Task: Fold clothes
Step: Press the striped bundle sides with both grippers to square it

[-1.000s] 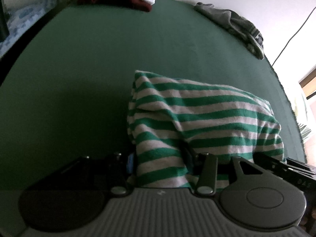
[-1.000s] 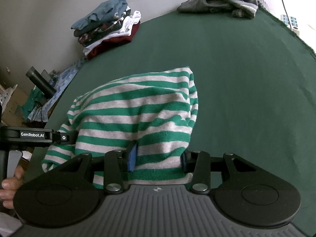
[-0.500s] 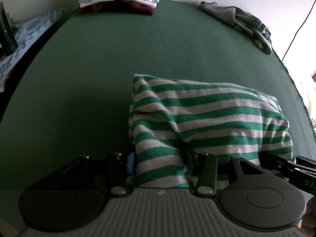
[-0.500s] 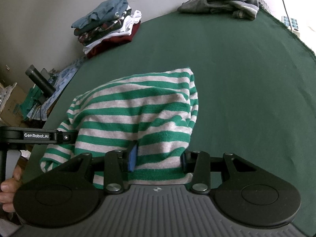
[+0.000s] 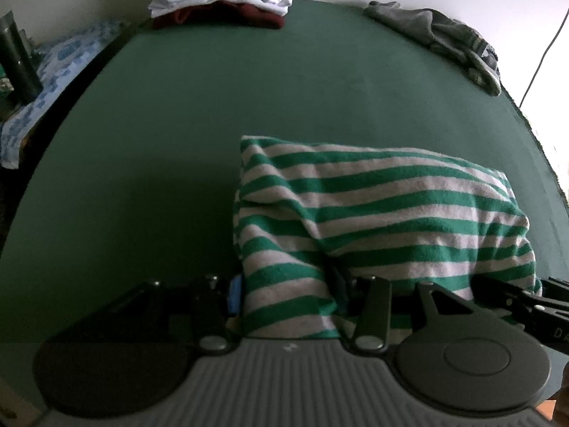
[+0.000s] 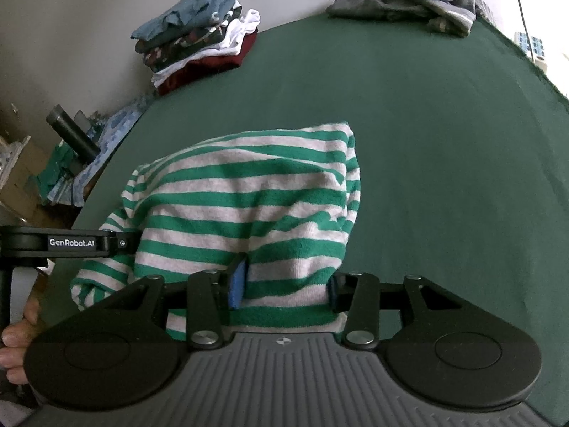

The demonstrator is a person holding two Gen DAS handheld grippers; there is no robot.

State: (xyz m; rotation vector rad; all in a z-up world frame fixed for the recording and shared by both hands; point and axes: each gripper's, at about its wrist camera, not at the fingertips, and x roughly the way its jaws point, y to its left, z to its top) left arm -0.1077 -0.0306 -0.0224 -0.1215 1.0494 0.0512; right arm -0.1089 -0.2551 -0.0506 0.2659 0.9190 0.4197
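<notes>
Striped garment (image 5: 384,210) is seen doubled over into a block on green table (image 5: 213,124), near hem pinched between fingers of left gripper (image 5: 290,302) and right gripper (image 6: 284,284). Folded stack (image 6: 199,49) and unfolded heap (image 6: 409,0) are seen far ahead of fingers: task partway. Both grippers are held low, level, side by side.

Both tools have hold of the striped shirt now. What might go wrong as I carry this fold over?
1. The left tool and right tool each pinch a bunched edge of the green-and-white striped knit shirt; uneven pulling would probably skew the fold.
2. The cloth sags between the grips, so a layer could slip out.
3. A sleeve end droops by the green table's near edge and may drag or hang off.
</notes>
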